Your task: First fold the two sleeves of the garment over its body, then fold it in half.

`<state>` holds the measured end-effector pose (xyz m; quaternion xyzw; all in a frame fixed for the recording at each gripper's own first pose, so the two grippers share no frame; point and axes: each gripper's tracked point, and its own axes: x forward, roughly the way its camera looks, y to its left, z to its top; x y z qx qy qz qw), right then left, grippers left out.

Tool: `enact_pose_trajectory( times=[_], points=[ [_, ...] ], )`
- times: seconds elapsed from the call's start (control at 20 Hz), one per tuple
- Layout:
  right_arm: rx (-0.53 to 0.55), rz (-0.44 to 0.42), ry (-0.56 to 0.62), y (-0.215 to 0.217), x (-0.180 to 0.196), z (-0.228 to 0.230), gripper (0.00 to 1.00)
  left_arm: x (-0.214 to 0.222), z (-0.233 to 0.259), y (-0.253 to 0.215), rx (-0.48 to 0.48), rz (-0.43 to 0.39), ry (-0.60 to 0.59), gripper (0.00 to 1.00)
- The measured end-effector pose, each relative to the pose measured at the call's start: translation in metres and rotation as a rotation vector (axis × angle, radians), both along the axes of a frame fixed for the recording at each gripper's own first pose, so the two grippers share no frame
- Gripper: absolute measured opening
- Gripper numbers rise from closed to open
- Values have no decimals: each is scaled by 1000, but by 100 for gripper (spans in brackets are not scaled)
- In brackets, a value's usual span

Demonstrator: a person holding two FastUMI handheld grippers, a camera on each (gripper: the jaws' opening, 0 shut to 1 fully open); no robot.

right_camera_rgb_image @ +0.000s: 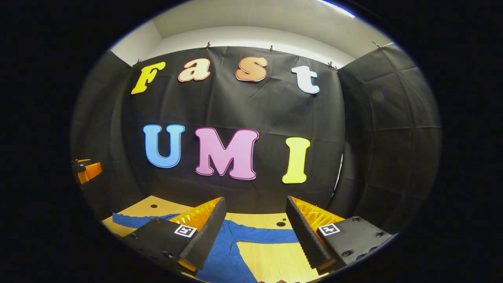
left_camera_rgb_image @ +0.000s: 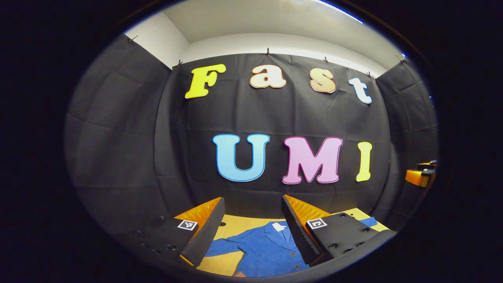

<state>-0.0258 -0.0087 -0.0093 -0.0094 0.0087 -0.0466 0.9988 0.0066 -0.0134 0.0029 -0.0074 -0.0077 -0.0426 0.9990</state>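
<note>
Hovering both grippers with fingers released, you are facing the blue garment [left_camera_rgb_image: 267, 247] below; its sleeve [right_camera_rgb_image: 267, 236] is stretching sideways between the right gripper [right_camera_rgb_image: 255, 232] fingers.

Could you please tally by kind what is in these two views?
Blue button-front garment, lying flat with sleeves spread: 1
Light wooden table: 1
Two-finger gripper, both open above the garment: 2, left gripper and right gripper
Total: 4
</note>
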Motion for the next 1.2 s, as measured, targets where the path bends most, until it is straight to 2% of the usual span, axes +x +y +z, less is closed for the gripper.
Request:
enact_pose_trajectory(
  times=[0.65,1.2],
  points=[
    [8,13,-10,8,-5,3,87,-13,2,14,14,26,-7,84],
    [24,-43,11,-24,-10,0,87,-14,1,8,-3,13,-8,84]
  ],
)
